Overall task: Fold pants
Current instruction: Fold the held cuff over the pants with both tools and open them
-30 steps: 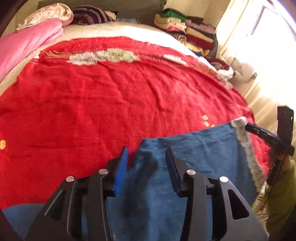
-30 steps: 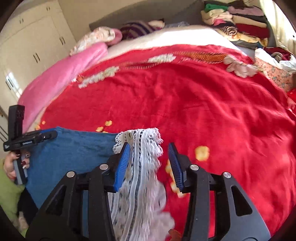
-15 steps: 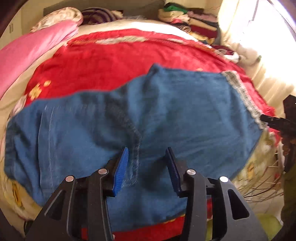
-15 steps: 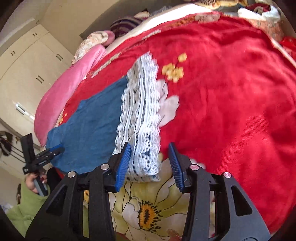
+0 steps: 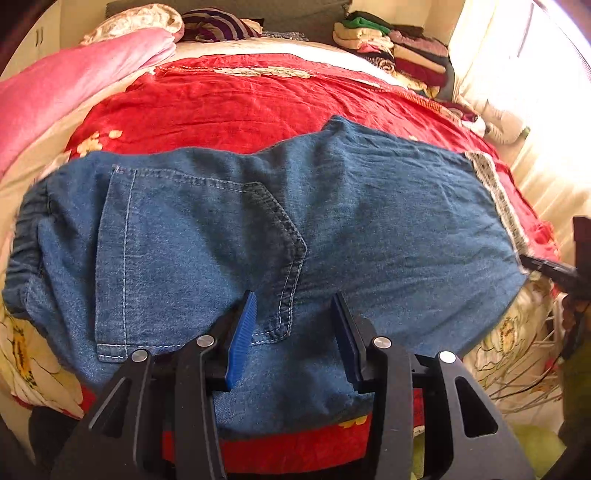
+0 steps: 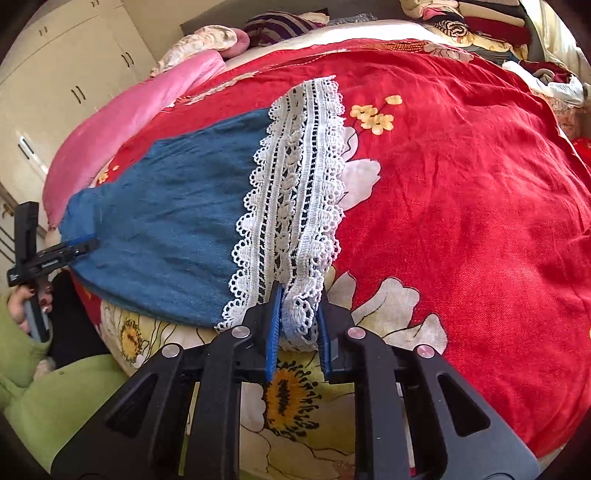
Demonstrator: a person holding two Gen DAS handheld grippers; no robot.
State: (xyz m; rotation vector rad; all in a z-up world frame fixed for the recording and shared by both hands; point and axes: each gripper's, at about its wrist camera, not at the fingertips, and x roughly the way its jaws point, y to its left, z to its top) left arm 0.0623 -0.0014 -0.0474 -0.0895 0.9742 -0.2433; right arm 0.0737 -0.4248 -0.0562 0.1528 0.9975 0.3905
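Right gripper jaws just closed, pinching pants' lace hem

Home bedroom. A bed fills most of both views, covered by a red bedspread with large printed flowers and an embroidered border near the top. Pink blanket rolled along the upper left edge. Floral and striped pillows at top centre, against a grey headboard. Stack of folded clothes in the upper right corner. Cream built-in wardrobe doors with dark handles at upper left of the right wrist view. Bright curtained window on the right side.
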